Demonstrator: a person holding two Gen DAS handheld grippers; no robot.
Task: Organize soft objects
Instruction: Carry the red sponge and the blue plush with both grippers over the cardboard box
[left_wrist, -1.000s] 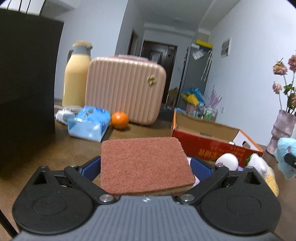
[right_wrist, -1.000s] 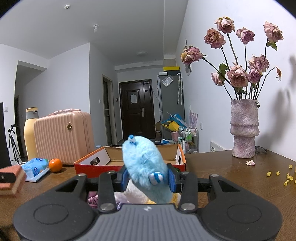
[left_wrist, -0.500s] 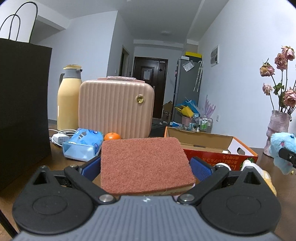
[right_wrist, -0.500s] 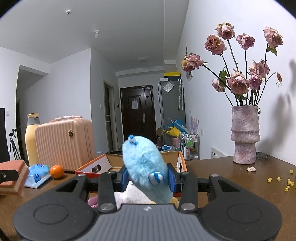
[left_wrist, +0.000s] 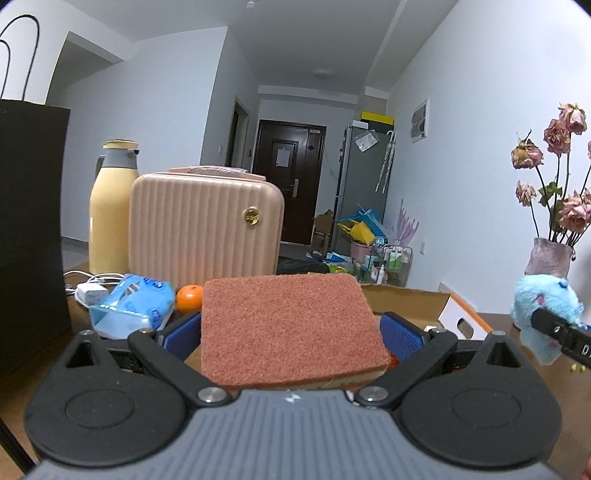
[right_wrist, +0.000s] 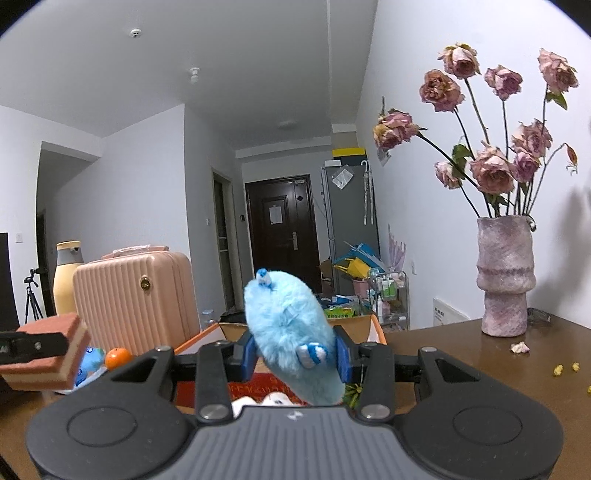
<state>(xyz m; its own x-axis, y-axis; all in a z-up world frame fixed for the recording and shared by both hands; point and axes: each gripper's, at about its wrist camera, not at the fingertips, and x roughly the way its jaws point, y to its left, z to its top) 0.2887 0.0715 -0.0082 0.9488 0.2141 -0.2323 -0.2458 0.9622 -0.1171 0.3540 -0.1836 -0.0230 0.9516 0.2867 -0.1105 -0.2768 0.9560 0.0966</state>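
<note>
Clamping a sponge (left_wrist: 291, 325) flat, left gripper (left_wrist: 291, 332), right gripper (right_wrist: 293, 356) squeezing blue plush toy (right_wrist: 291, 332)

Both wrist views sit low over the table (right_wrist: 461, 354), facing the hallway door (left_wrist: 290, 184).

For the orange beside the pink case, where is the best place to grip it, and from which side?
Grip the orange across its widest middle, coming from above. It is round and may roll. The case stands right behind it and the blue pack lies close on one side, so a sideways approach looks cramped.
</note>
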